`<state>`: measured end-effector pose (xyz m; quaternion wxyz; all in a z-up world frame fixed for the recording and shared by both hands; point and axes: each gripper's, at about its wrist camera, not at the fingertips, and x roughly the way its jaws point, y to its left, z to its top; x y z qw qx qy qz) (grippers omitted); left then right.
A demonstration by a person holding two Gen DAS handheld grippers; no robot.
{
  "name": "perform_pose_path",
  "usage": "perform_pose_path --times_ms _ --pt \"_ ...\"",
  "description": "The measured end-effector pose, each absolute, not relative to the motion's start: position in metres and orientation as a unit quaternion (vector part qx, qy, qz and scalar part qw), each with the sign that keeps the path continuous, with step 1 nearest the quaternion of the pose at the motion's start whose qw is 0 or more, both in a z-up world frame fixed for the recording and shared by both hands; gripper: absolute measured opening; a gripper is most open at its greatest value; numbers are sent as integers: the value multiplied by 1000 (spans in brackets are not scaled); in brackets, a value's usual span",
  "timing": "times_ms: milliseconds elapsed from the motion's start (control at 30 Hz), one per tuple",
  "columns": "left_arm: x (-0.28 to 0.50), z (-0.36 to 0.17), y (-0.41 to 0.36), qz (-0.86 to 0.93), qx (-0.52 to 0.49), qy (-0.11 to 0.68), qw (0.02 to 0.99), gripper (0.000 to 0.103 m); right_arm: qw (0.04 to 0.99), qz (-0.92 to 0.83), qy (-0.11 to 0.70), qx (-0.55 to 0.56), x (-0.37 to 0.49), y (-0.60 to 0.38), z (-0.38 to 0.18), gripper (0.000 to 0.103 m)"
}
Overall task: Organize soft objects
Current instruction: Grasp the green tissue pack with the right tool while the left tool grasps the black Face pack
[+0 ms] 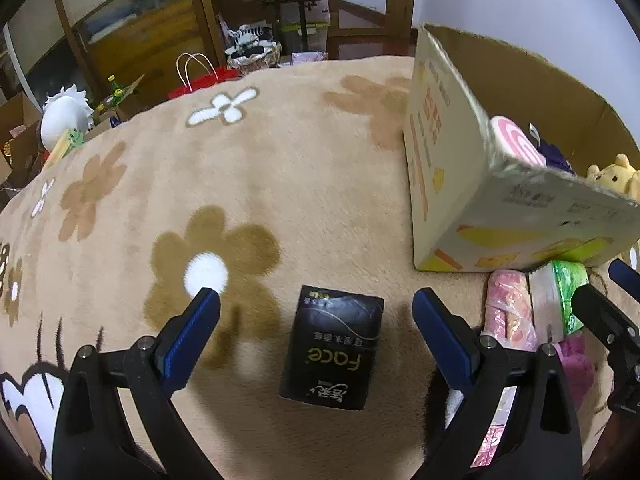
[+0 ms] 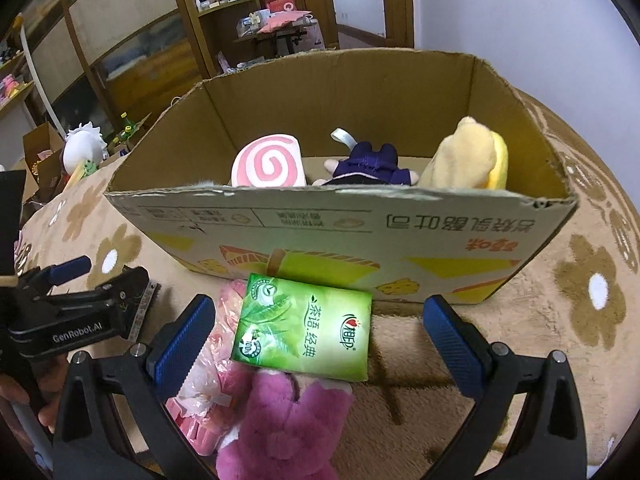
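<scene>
- Left wrist view: the left gripper (image 1: 316, 302) hangs over the flower-patterned beige blanket (image 1: 280, 168) with its blue-padded fingers (image 1: 192, 332) spread wide and nothing between them touching.
- A black tissue pack (image 1: 332, 346) lies flat on the blanket between the two fingers, apart from both. It is glossy, with "Face" in gold lettering that reads upside down from here; its long axis runs away from the camera, tilted slightly right at the far end.
- To the right stands the cardboard box (image 1: 448, 184), open-topped, with a pink swirl plush (image 1: 516, 140) and a yellow bear plush (image 1: 616, 178) showing over its rim.
- Right wrist view: the right gripper (image 2: 318, 312) is likewise wide open and holds nothing.
- A green tissue pack (image 2: 302, 326) lies between its fingers, just in front of the box's near wall. It carries leaf artwork and Chinese lettering; its long axis runs left to right, sloping down to the right.
- It rests partly on a magenta plush toy (image 2: 276, 428), with a pink plastic-wrapped pack (image 2: 208, 360) touching its left side.
- Inside the box a dark purple plush doll (image 2: 370, 164) lies between the swirl plush and a yellow plush (image 2: 466, 160).
</scene>
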<state>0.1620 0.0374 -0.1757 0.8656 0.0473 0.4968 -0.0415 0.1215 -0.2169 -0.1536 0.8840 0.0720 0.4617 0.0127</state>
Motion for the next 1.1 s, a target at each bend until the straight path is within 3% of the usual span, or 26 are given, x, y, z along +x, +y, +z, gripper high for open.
perform_pose_path --times_ms 433,633,933,1100 --pt "164 -197 37 -46 37 518 853 95 876 18 471 103 125 -231 -166 103" --pt "166 -201 39 -56 21 530 846 82 874 20 476 98 126 -229 -170 103" --pt "163 -197 40 -54 13 529 847 49 868 39 482 111 129 -224 -174 84" --pt "161 -195 43 -50 14 527 848 49 862 43 493 110 129 -221 -180 84"
